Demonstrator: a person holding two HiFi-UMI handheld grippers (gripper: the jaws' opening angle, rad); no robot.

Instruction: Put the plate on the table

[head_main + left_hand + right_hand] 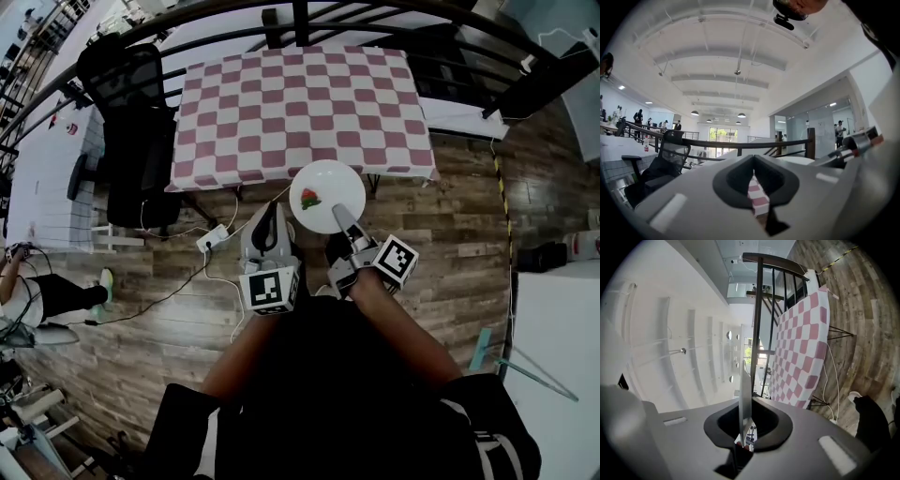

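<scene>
A white plate (327,195) with a small red and green bit on it hangs over the wooden floor, just in front of the near edge of the table with the pink and white checked cloth (300,103). My right gripper (339,214) is shut on the plate's near rim. In the right gripper view the plate (744,380) shows edge-on, pinched between the jaws of the right gripper (743,434). To the plate's left, my left gripper (269,210) is shut with nothing in it. In the left gripper view, the left gripper (755,187) points toward the checked cloth.
A black office chair (131,122) stands at the table's left side. A power strip with cables (214,239) lies on the floor near the left gripper. A dark railing (300,19) runs behind the table. A person (42,292) sits at far left.
</scene>
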